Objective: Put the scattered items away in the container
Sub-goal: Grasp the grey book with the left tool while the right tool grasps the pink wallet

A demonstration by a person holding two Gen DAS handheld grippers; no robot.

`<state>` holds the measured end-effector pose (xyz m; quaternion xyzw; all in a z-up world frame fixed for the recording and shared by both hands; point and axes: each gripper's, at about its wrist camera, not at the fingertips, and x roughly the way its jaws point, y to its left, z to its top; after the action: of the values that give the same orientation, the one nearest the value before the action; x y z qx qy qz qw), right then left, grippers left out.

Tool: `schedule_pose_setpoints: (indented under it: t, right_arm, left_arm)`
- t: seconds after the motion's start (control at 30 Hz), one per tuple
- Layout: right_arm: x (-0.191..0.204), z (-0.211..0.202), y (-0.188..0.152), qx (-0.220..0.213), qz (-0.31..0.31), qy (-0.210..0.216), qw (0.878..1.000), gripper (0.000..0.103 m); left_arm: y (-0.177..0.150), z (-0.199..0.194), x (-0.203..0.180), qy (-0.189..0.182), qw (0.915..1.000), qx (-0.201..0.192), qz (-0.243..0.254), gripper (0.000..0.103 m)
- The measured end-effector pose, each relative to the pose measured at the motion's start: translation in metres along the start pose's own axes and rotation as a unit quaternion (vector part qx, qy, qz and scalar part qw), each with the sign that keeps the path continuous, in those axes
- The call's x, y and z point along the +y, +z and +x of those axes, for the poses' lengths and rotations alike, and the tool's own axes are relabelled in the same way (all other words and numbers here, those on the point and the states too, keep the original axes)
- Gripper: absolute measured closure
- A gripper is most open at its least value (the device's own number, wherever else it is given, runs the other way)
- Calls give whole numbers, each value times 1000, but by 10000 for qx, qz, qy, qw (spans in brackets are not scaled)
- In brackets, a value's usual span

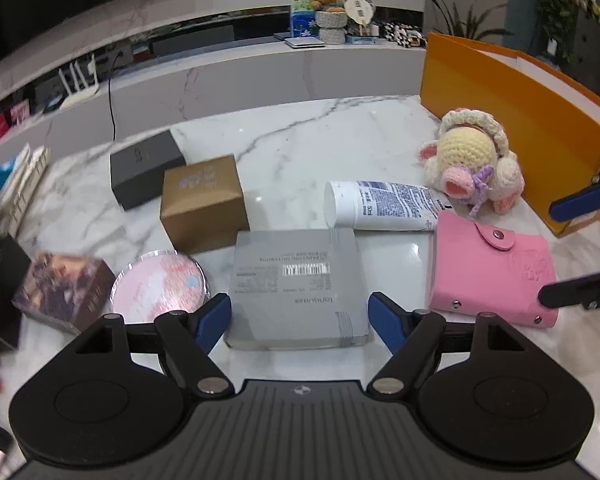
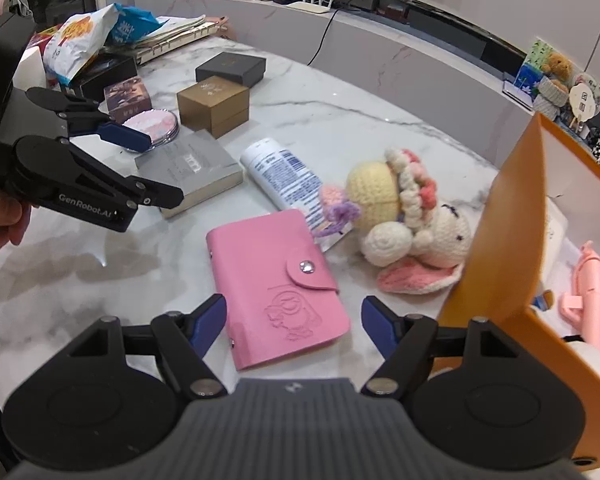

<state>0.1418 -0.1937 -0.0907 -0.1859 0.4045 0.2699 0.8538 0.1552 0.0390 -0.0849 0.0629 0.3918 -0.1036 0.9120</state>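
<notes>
A grey book lies flat on the marble table. My left gripper is open, one blue pad on either side of the book's near end; I cannot tell if the pads touch it. In the right wrist view the left gripper hangs over the grey book. A pink snap card holder lies between the spread fingers of my open right gripper. The orange box stands open to the right with a pink item inside.
Also on the table are a white tube, a crochet doll, a brown box, a dark box, a round pink compact and a patterned box. A snack bag and notebooks crowd the far left.
</notes>
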Motion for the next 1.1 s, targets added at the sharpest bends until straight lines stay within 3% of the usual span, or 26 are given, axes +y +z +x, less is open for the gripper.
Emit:
schedule_pose_setpoints:
  t: [0.13, 0.33, 0.63, 0.8, 1.1]
  right_arm:
    - [2, 12, 0, 27, -54, 11, 10000, 20]
    - [2, 24, 0, 87, -138, 59, 9999, 18]
    - [3, 37, -1, 140, -327, 222, 9991, 16]
    - [3, 40, 1, 122, -305, 282, 9991, 15]
    - [-2, 44, 1, 59, -166, 479, 9987, 14]
  left_arm:
    - [-4, 0, -6, 89, 9997, -159, 162, 12]
    - [-13, 4, -21, 257, 9953, -310, 876, 9]
    - [-9, 11, -13, 249, 9976, -319, 554, 2]
    - [-9, 17, 5, -45, 9995, -253, -170, 1]
    - [-10, 18, 2, 2, 9995, -280, -132, 0]
